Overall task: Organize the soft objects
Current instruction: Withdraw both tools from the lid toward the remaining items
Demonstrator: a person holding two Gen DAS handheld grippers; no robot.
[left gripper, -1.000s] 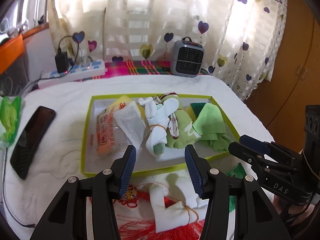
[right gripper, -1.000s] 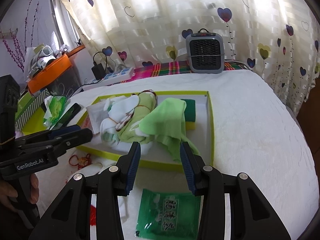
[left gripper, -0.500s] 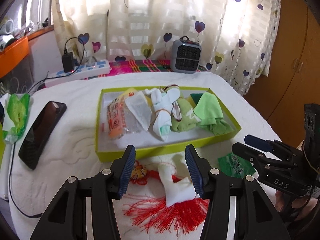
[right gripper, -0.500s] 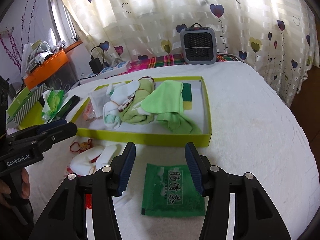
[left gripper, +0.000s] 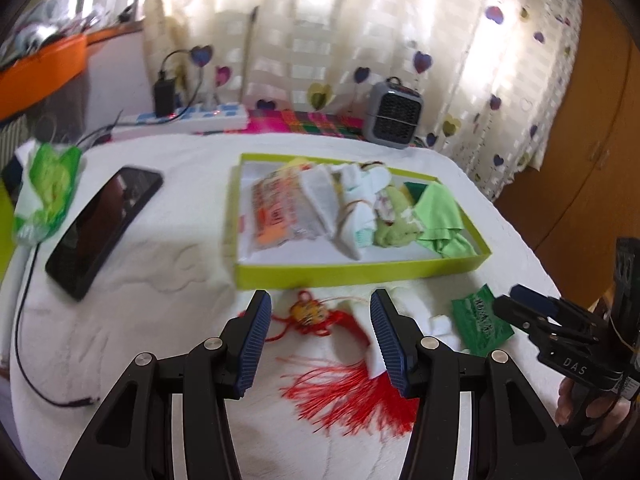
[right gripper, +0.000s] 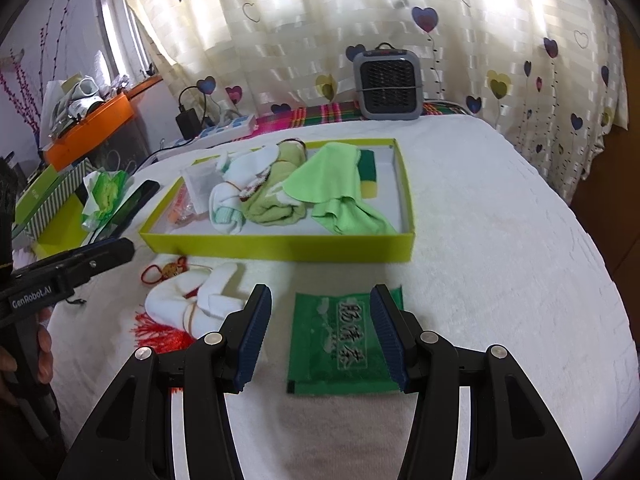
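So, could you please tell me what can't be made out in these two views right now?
- White socks, left wrist view: partly behind the left gripper's finger.
- Sponge, right wrist view: mostly under the green cloth.
- Orange packet print, left wrist view: blurred.
- Green sachet, right wrist view: right edge behind the right gripper's finger.

The shallow yellow-green cardboard tray sits mid-bed, holding folded cloths. Before it lie the white sock bundle on the red tasselled knot ornament leftward, and the flat green foil sachet rightward.
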